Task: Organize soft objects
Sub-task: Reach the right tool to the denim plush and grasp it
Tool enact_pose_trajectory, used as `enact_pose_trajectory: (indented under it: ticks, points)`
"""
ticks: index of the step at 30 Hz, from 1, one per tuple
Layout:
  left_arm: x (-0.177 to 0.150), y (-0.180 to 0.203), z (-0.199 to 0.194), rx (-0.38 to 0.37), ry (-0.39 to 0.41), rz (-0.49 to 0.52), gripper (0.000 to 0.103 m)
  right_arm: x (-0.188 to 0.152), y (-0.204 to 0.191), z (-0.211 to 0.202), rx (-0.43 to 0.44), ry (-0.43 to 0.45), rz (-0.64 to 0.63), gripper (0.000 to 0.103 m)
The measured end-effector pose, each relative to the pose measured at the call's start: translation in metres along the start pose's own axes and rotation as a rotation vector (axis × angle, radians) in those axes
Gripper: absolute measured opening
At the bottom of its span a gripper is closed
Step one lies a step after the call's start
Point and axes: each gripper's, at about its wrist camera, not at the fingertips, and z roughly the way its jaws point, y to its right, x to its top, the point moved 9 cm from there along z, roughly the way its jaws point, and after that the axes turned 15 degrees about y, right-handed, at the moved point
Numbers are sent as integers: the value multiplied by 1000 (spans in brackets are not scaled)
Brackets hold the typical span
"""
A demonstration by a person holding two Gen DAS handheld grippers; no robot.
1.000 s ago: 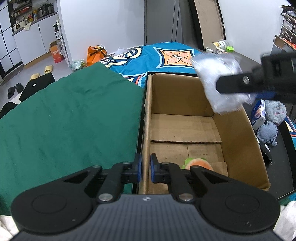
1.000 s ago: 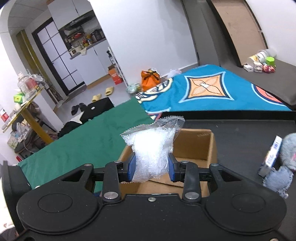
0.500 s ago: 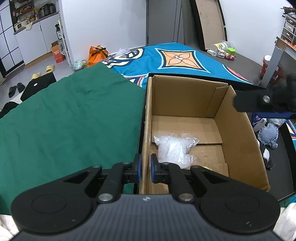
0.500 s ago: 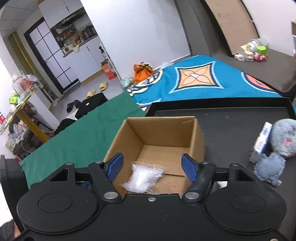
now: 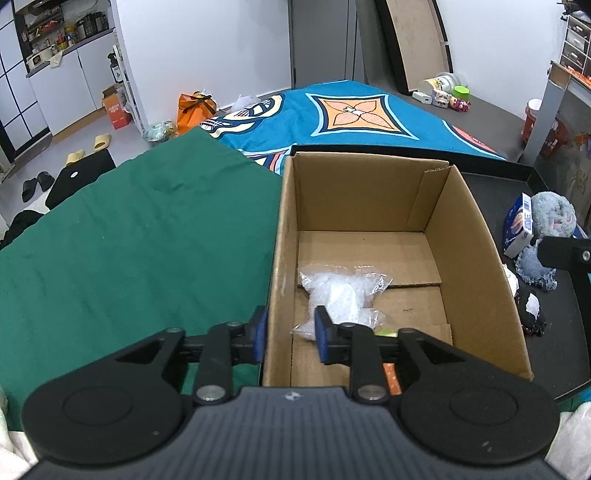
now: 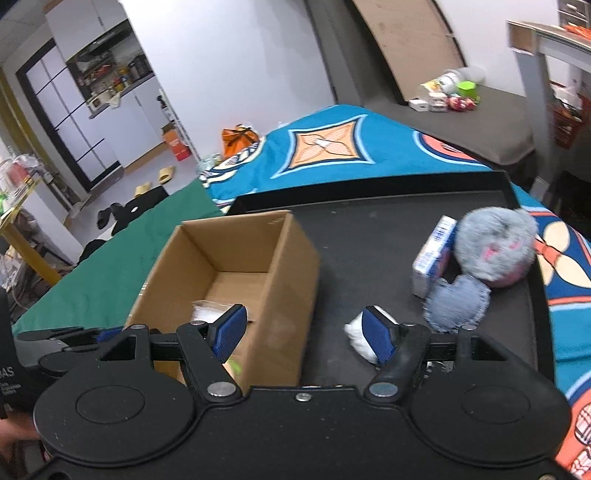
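Bag (image 5: 341,291) clear, crinkled, lying inside box (image 5: 476,236).

A lived-in home, slippers (image 5: 101,141) lying on the floor, kitchen shelves (image 5: 59,31) showing through a doorway, patterned blue blanket (image 5: 351,118) spreading out, toys (image 5: 450,98) sitting by the wall

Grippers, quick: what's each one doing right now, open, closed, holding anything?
Left hand-held gripper: jaws opening, straddling the cardboard box wall, pads off it.
Right hand-held gripper: open, empty.
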Motion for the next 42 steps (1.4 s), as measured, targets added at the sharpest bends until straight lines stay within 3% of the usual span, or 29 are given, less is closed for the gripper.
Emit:
enact_pose_trajectory:
  ticks: [8,12,20,31,42]
  points:
    - [4,11,4,13,-3,33,52,-2,30,1,-36,1,28,69]
    - [4,16,8,25,-13,48,55,-1,47,4,-63,4,44,69]
    - [6,34,14,50,-14,119,74,-5,81,10,-112,11,85,69]
    - [5,41,29,121,-38,179,79,-19,124,26,-167,-13,148,69]
    - [4,43,38,170,-71,209,79,-23,145,51,-166,-39,221,67]
